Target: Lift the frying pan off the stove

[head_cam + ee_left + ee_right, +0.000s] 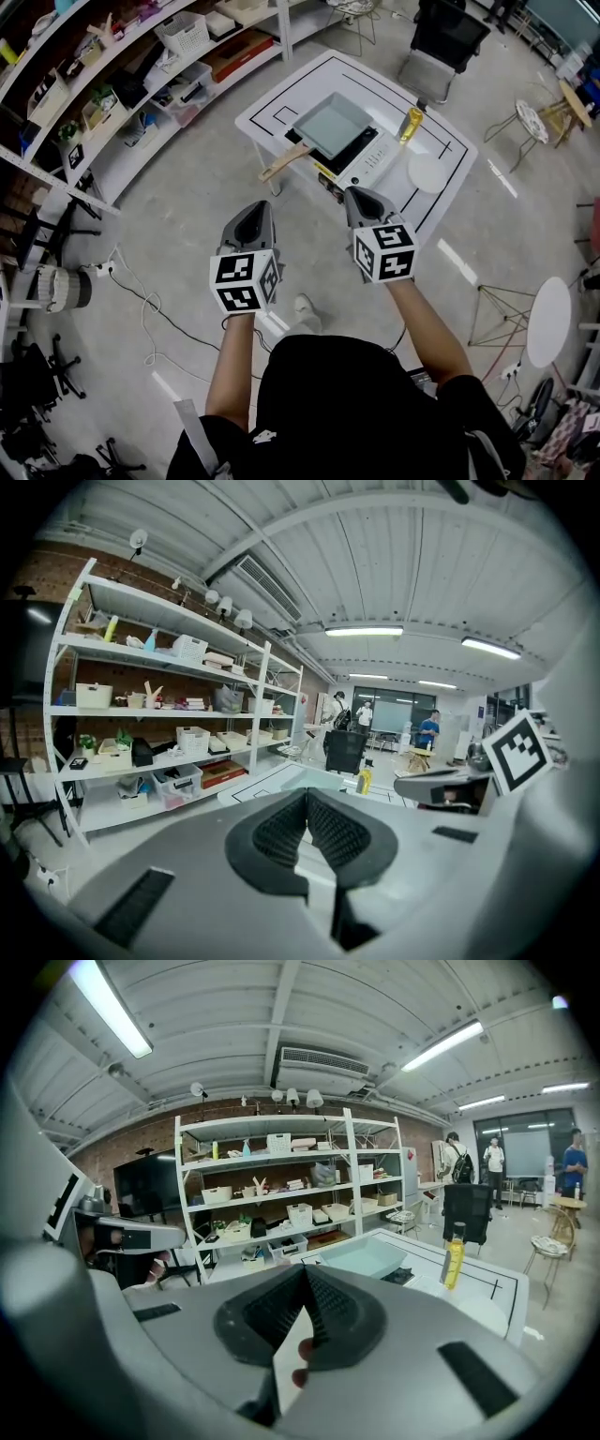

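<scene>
Nearest, left hand-held gripper [255, 210] and right hand-held gripper [362, 196] each pressed together, empty, well short of the tabletop [450, 150]. Beyond, the pan [330, 127] sits on the stove [373, 155], wooden handle [284, 161] pointing leftward. Gripping the handle end alone could tip or drop it. No readable writing

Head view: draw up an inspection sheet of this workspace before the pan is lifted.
Surface: white table with black line markings, standing on grey floor.
Job's things: square pale-green frying pan with wooden handle sits on the black-and-white stove.
Clutter: yellow bottle and white round plate beside the stove.
Grippers: left gripper and right gripper both shut, empty, short of the table.
Cables: black cable on the floor.
Surroundings: white shelving rack, black chair, round white side table.
</scene>
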{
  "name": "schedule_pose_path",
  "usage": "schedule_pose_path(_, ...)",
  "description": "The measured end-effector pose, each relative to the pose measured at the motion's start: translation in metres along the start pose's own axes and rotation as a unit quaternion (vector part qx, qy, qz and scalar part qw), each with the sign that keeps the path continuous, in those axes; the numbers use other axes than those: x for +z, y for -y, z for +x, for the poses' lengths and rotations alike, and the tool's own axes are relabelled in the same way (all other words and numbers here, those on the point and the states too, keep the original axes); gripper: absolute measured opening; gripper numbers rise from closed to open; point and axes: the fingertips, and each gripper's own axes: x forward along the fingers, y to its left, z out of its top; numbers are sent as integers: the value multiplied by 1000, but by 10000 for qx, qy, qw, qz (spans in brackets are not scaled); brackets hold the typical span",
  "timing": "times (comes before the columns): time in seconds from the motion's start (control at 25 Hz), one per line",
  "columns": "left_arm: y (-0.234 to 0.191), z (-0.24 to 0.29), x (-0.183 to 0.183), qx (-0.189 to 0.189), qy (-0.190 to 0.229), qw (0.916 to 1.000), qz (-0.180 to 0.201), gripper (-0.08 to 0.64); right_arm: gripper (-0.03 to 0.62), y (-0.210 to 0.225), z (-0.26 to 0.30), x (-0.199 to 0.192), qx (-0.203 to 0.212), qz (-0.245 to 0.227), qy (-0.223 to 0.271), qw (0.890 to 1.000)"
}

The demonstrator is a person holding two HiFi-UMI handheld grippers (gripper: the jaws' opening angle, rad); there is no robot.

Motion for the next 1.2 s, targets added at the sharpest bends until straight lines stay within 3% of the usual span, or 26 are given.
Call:
schedule_pose_path(0.6,-43,31,5,-488,-92,9988,53,9,2,-19,53,16,-258,-36,-19,9997)
schedule_pose_path(1.2,-41,56,-3,-723,-365,9964,257,11,2,-6,69,13,-319,-89,-90,9994)
